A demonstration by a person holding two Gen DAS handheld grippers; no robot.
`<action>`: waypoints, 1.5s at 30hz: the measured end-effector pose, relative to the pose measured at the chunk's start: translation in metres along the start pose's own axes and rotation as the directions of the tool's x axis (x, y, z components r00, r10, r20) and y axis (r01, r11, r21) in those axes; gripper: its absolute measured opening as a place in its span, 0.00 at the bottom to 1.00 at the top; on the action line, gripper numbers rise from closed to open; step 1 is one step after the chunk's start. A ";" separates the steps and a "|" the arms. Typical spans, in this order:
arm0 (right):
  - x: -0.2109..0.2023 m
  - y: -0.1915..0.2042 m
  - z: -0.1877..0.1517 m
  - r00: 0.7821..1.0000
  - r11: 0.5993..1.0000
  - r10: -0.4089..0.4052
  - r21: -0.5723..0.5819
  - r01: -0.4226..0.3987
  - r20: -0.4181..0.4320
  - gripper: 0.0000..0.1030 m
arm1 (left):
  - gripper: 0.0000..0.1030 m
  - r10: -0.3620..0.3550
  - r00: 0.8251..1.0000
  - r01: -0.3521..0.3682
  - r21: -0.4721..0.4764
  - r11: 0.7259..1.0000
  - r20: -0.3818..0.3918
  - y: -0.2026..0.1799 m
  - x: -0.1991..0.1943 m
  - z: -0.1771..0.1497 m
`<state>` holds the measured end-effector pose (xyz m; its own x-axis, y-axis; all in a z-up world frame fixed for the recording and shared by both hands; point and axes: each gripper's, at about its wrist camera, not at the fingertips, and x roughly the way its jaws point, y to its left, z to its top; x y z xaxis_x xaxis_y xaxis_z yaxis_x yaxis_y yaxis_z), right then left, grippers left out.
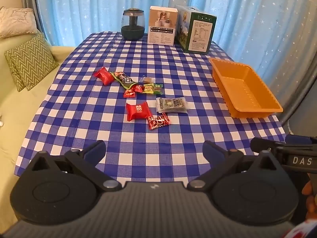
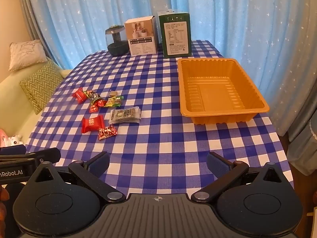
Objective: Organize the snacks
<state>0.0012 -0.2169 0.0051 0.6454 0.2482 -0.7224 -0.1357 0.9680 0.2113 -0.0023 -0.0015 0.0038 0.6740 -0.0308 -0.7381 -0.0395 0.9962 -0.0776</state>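
Several wrapped snacks lie loose on the blue checked tablecloth (image 1: 158,158): a red packet (image 1: 137,111) (image 2: 92,124), a red-and-brown candy (image 1: 159,121) (image 2: 107,132), a flat grey sachet (image 1: 172,104) (image 2: 125,115), a green candy (image 1: 152,88) (image 2: 114,101) and another red packet (image 1: 104,75) (image 2: 79,95). An orange tray (image 1: 255,114) (image 2: 221,117) stands empty at the right. My left gripper (image 1: 154,150) hovers open near the table's front edge, short of the snacks. My right gripper (image 2: 158,161) hovers open too, nothing between its fingers.
At the table's far edge stand a dark glass jar (image 1: 133,24) (image 2: 116,41), a white box (image 1: 162,26) (image 2: 142,38) and a green box (image 1: 195,29) (image 2: 176,35). A sofa with cushions (image 1: 31,61) lies left. Blue curtains hang behind.
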 end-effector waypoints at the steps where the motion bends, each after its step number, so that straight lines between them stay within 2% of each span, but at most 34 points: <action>1: 0.000 0.001 -0.001 1.000 1.000 0.001 0.002 -0.001 0.000 1.00 | 1.00 0.000 1.000 0.000 0.001 1.000 0.000 0.000 0.000 0.000; 45: -0.001 0.001 0.001 1.000 1.000 -0.002 -0.001 0.002 0.005 1.00 | 1.00 -0.002 1.000 0.002 -0.005 1.000 0.009 -0.002 0.000 0.002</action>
<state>0.0018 -0.2162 0.0067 0.6494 0.2456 -0.7197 -0.1347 0.9686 0.2090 -0.0014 -0.0032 0.0053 0.6807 -0.0324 -0.7319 -0.0414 0.9957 -0.0826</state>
